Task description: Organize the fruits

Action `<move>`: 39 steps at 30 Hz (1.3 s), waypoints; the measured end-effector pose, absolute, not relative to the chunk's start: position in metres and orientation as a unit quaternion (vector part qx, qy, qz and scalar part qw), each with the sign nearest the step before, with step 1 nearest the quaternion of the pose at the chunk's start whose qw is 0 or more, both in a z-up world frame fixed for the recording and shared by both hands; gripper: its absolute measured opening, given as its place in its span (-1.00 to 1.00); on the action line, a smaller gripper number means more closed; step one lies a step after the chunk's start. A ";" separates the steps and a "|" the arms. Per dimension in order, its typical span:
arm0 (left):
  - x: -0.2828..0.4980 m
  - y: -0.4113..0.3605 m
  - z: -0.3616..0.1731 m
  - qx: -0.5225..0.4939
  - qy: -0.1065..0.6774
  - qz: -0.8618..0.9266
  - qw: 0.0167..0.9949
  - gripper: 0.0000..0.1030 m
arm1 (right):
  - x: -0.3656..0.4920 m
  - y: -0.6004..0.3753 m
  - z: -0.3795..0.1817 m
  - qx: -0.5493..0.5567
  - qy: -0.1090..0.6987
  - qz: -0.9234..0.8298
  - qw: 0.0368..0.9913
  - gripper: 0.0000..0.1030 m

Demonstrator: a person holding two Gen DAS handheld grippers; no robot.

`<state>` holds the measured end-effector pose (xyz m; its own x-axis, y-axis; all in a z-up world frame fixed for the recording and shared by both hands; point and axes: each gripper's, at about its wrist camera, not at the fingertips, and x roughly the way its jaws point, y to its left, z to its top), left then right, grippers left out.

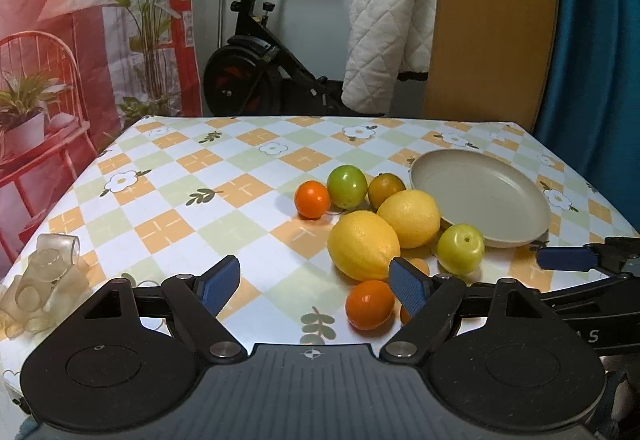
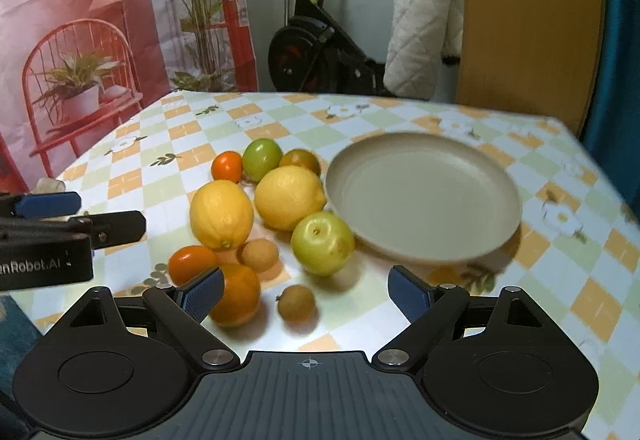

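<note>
Several fruits lie loose on the checked tablecloth beside an empty beige plate (image 1: 480,196) (image 2: 424,196). There are two lemons (image 1: 363,245) (image 2: 221,214), two green apples (image 1: 460,248) (image 2: 322,243), small oranges (image 1: 369,304) (image 2: 236,294) and brown longans (image 2: 297,302). My left gripper (image 1: 316,284) is open and empty, low over the near left of the pile. My right gripper (image 2: 306,290) is open and empty, above the near fruits; the orange touches its left finger (image 2: 202,292) in view. Each gripper shows at the edge of the other's view.
A clump of clear plastic cups (image 1: 44,280) sits at the table's left edge. An exercise bike (image 1: 256,72), a white quilted cover (image 1: 388,40) and a wooden panel (image 1: 492,20) stand behind the far edge. A printed backdrop hangs at left.
</note>
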<state>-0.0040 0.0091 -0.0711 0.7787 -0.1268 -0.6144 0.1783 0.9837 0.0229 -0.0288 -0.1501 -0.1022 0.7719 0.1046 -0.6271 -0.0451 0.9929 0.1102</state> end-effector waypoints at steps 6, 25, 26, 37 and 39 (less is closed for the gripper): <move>-0.001 0.012 -0.074 0.025 0.339 -0.077 0.937 0.62 | -0.029 -0.149 -0.105 0.038 0.344 0.042 0.937 0.70; 0.000 0.005 -0.083 0.041 0.352 -0.089 0.931 0.58 | -0.031 -0.143 -0.107 0.004 0.346 0.060 0.936 0.07; 0.000 0.005 -0.083 0.041 0.352 -0.090 0.931 0.54 | -0.031 -0.143 -0.107 0.005 0.346 0.060 0.936 0.01; 0.003 0.007 -0.088 0.034 0.363 -0.084 0.927 0.34 | -0.027 -0.153 -0.114 0.029 0.343 0.072 0.936 -0.36; 0.004 0.007 -0.088 0.034 0.364 -0.080 0.927 0.32 | -0.025 -0.155 -0.116 0.035 0.342 0.072 0.936 -0.36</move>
<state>0.0044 0.0069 -0.0883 0.7225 -0.1240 -0.6801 0.1728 0.9849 0.0040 -0.0247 -0.1553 -0.1162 0.7563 0.1578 -0.6350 -0.1100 0.9873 0.1143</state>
